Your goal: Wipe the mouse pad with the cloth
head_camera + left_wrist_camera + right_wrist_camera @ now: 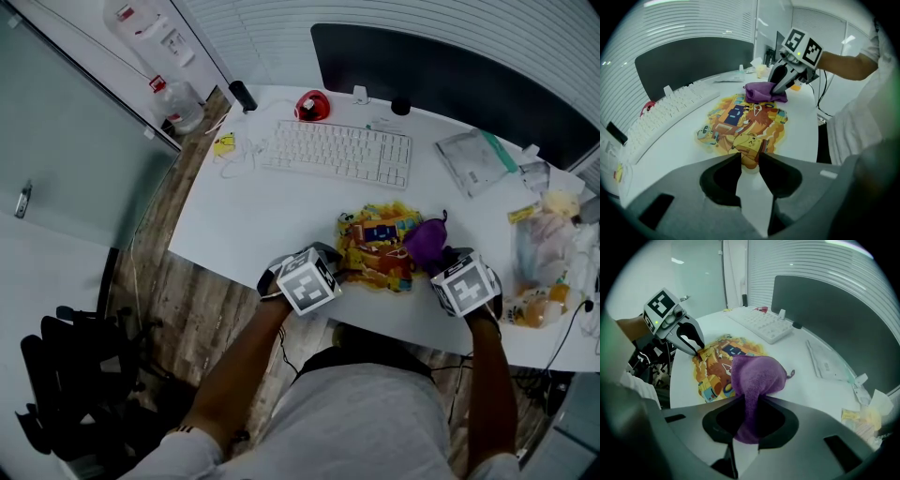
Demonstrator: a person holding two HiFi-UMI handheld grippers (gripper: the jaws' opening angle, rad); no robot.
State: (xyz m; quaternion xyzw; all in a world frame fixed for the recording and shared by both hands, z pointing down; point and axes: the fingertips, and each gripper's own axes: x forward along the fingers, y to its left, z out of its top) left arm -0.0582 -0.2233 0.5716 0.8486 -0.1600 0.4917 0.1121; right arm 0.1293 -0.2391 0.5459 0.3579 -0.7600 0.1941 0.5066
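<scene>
In this office with the dark divider, on a slick-looking white surface, I'm resting my left tool, jaws parted, at the thin floppy mouse pad's near edge while my right tool is pinching a fold of the soft, light purple cloth on the pad's right edge.
</scene>
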